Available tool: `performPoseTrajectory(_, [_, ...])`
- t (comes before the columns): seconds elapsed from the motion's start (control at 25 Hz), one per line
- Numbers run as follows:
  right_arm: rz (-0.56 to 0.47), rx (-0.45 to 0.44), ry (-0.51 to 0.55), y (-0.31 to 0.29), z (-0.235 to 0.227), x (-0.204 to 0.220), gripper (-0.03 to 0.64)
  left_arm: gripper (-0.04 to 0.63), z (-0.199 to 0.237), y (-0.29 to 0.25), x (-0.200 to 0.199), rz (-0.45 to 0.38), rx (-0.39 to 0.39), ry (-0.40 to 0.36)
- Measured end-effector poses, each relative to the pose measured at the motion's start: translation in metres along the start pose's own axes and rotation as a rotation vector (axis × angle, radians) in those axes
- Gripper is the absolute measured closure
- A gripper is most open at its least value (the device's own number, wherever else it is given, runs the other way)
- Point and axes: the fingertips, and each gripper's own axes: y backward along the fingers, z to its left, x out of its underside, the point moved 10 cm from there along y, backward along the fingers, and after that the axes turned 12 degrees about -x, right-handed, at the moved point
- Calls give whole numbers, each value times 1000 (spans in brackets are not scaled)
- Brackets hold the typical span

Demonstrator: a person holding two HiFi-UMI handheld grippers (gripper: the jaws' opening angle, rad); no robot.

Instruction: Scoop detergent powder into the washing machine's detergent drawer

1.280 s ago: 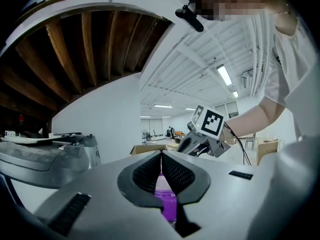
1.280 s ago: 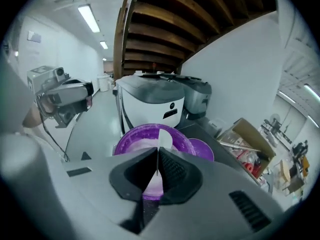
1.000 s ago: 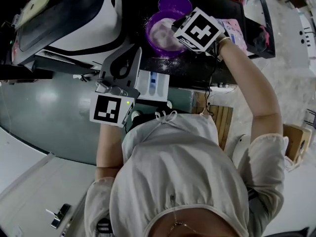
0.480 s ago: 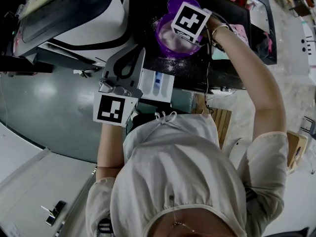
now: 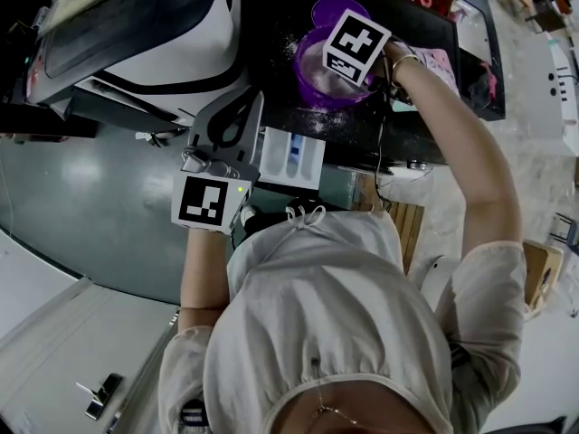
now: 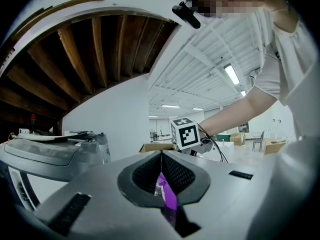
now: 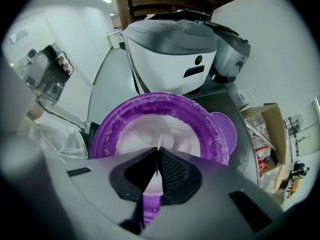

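A purple bowl (image 5: pixel 312 75) of white detergent powder (image 7: pixel 150 129) stands on the dark tabletop beside the washing machine (image 5: pixel 136 34). My right gripper (image 7: pixel 159 156) hovers just over the bowl (image 7: pixel 107 129), jaws shut, and I see nothing gripped; its marker cube (image 5: pixel 355 45) covers the bowl's right half. The white detergent drawer (image 5: pixel 289 156) is pulled open, with a blue insert. My left gripper (image 5: pixel 224 120) hangs left of the drawer, jaws shut and empty. In the left gripper view a strip of purple (image 6: pixel 167 194) shows through the slot behind its shut jaws (image 6: pixel 161 159).
A purple lid (image 5: pixel 330 12) lies just beyond the bowl, and spilled powder (image 5: pixel 285 116) dusts the tabletop. The machine's grey lid (image 7: pixel 170 31) rises behind the bowl. A pink item (image 5: pixel 434 61) lies right of the bowl. Grey floor (image 5: pixel 81 206) spreads to the left.
My right gripper has moved from the bowl's right edge to over the powder. The left gripper has held its place beside the drawer.
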Motion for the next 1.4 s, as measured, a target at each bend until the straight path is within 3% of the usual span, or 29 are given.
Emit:
performPoseTrajectory(0.36, [-97, -78, -132, 5, 4, 12, 604, 574, 8, 12, 7, 1, 15, 2])
performPoseTrajectory(0.64, [-225, -62, -244, 23, 9, 24, 604, 574, 15, 19, 5, -12, 46, -4])
performPoseTrajectory(1.16, [-720, -130, -590, 40, 30, 64, 603, 574, 16, 21, -10, -95, 120, -26])
performPoseTrajectory(1.4, [-960, -179, -727, 46, 48, 81, 603, 574, 19, 19, -11, -85, 146, -27])
